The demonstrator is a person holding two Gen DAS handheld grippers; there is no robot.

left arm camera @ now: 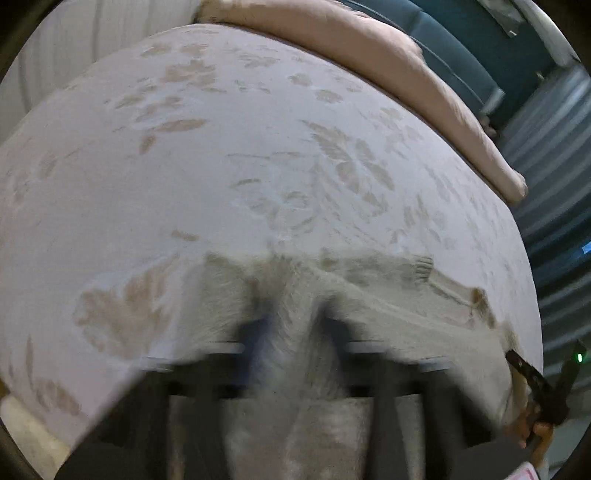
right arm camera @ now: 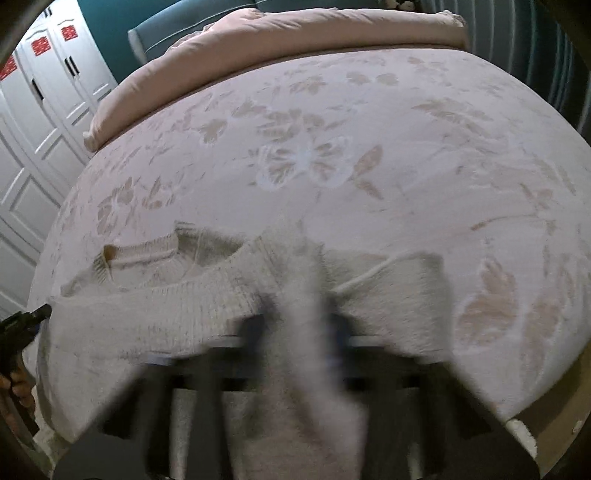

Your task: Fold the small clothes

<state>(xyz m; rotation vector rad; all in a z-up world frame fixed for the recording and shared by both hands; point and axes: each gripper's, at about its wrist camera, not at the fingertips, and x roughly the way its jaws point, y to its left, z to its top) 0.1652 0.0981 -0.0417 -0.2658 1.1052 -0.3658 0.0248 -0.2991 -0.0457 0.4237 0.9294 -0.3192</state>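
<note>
Cream knitted sweater point(right arm camera: 177, 314), near edge of floral-covered bed point(right arm camera: 369, 129). Left gripper point(left arm camera: 291, 317) and right gripper point(right arm camera: 299, 314): jaws clamped on bunched knit. Step: first fold. Next: likely carry both pinches across evenly.

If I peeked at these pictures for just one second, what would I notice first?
You'd spot the fuzzy cream sweater first, lying at the near edge of a big bed with a pale flowery sheet. Next come the two grippers, left gripper and right gripper, each with its dark fingers pinched shut on a bunch of the sweater. At the far end of the bed lies a rolled pink blanket.
</note>
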